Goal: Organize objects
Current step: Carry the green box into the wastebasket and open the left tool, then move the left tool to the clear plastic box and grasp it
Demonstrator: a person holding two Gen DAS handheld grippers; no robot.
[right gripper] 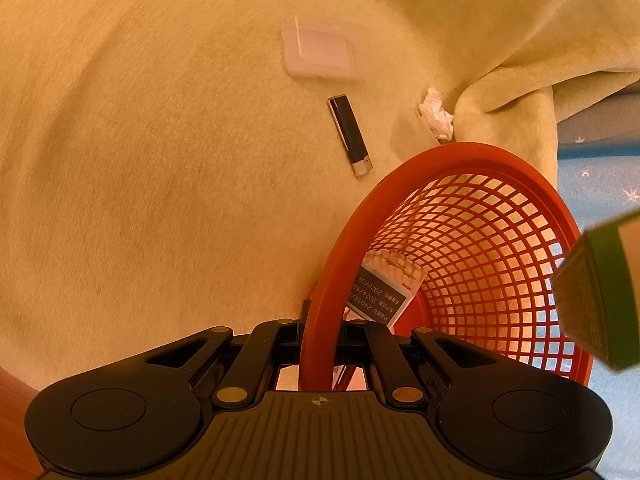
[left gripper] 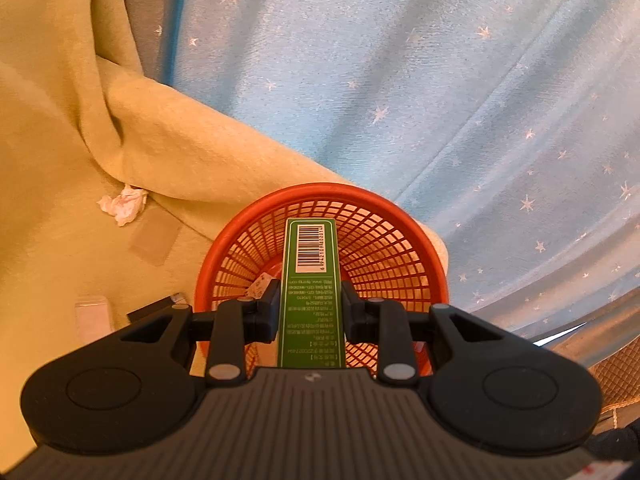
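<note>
In the left wrist view, the left gripper [left gripper: 309, 300] has its jaws closed on a long green box [left gripper: 311, 280], held lengthwise with its barcode end out over the mouth of the red mesh basket [left gripper: 400, 248]. The box is long beside the basket's opening, so released at this angle it may catch the far rim, or lodge slantwise instead of dropping to the bottom. In the right wrist view, the right gripper [right gripper: 320, 344] has its jaws clamped on the basket's near rim and appears to tip the basket toward the box, while 1 small printed packet [right gripper: 384, 292] lies inside near that rim. If this thin rim slips, the basket could roll and spill the packet onto the yellow blanket [right gripper: 160, 160], where a black stick-shaped item [right gripper: 349, 134], a clear plastic case [right gripper: 322, 52] and a crumpled tissue [right gripper: 437, 118] lie unsorted.
</note>
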